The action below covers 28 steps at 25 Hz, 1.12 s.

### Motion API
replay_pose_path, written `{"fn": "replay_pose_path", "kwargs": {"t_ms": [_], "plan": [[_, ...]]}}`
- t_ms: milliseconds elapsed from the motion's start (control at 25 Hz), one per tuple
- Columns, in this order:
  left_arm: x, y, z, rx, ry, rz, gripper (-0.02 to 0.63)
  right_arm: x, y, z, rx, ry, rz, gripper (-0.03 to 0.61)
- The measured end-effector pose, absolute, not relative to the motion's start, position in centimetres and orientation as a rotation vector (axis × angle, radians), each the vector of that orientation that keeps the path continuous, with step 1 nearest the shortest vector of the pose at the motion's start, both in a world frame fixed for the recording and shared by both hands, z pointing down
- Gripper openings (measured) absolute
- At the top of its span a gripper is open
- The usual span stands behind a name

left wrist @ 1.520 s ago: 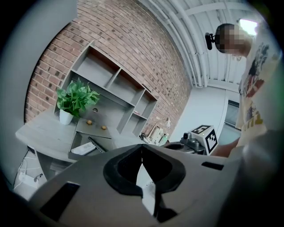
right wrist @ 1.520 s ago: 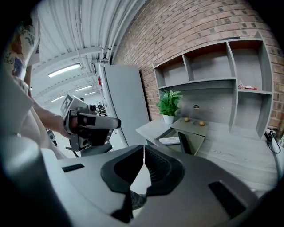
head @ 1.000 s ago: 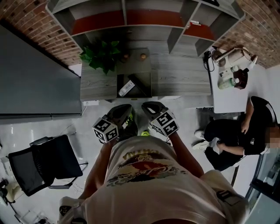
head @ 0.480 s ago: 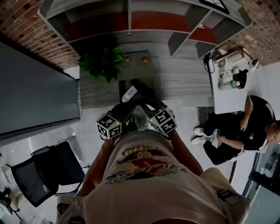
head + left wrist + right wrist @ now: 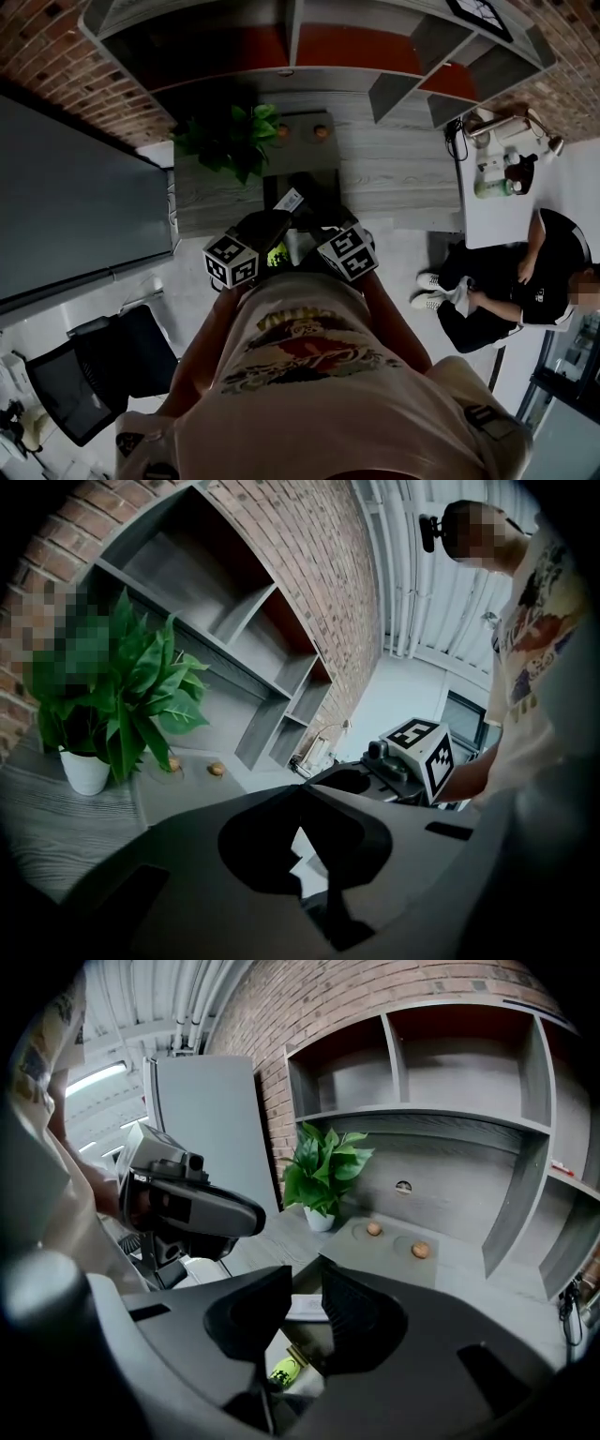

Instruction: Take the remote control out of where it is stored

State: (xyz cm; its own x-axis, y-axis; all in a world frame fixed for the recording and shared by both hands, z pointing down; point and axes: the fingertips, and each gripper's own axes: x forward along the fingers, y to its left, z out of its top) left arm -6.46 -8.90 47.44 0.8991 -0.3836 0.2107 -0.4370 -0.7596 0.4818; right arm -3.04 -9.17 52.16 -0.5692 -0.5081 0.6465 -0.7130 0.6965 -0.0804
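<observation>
Remote control [image 5: 289, 200]: lay as a pale bar in the open recess [image 5: 314, 183] of the grey desk [image 5: 403, 173], near my jaw tips.
Potted plant [image 5: 230, 141]: stood on the desk, left of the recess.
My left gripper [image 5: 300, 789]: jaw tips together, nothing between them.
My right gripper [image 5: 307, 1276]: jaws had just been opening to a narrow gap, nothing clamped; the remote showed through it, farther off.
Seated person [image 5: 525, 281]: far right, beside the desk.
</observation>
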Motion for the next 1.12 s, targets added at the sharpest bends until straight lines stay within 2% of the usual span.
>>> {"fn": "replay_pose_path", "kwargs": {"t_ms": [360, 800, 1120], "plan": [[-6.9, -9.5, 49.7, 2.417, -0.685, 0.139, 0.005, -1.9, -10.9, 55.5, 0.867, -2.205, 0.473, 0.135], [-7.8, -8.8, 55.4, 2.231, -0.822, 0.191, 0.005, -0.4, -10.0, 63.1, 0.715, -2.088, 0.516, 0.16], [-7.4, -9.2, 55.7, 2.208, -0.868, 0.153, 0.005, 0.7, -11.6, 65.7, 0.706, -2.064, 0.504, 0.191]]}}
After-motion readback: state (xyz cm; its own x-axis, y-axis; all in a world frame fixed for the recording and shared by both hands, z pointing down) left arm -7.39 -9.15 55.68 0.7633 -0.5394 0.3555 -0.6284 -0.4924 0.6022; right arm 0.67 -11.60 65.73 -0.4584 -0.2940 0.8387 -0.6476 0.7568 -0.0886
